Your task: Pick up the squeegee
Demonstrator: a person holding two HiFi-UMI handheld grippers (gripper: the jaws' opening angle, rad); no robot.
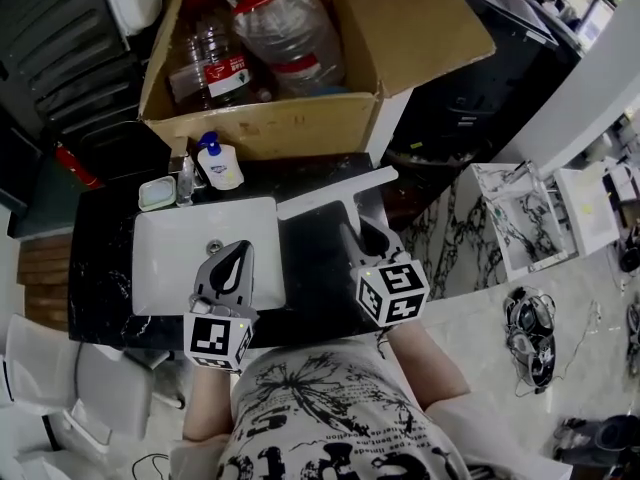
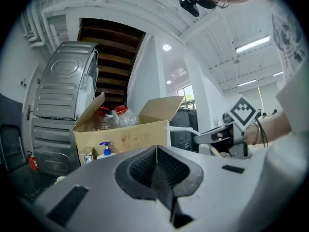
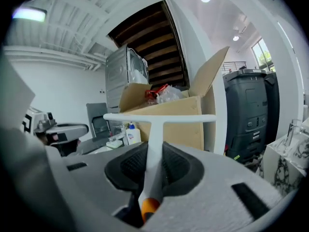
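The squeegee (image 1: 338,194) is white, T-shaped, with an orange end on its handle. My right gripper (image 1: 364,240) is shut on its handle and holds it in the air over the black counter (image 1: 100,268), blade pointing away from me. In the right gripper view the squeegee handle (image 3: 154,151) runs between the black pads and the blade (image 3: 159,118) lies crosswise ahead. My left gripper (image 1: 232,264) hovers over the white sink (image 1: 165,258), jaws shut with nothing between them. From the left gripper view the pads (image 2: 157,170) meet, and the right gripper (image 2: 224,134) shows off to the right.
An open cardboard box (image 1: 270,118) with large plastic bottles (image 1: 290,28) stands behind the sink. A soap pump bottle (image 1: 217,163), a faucet (image 1: 186,176) and a soap dish (image 1: 157,195) sit at the sink's back edge. A marble-topped stand (image 1: 520,218) is at the right.
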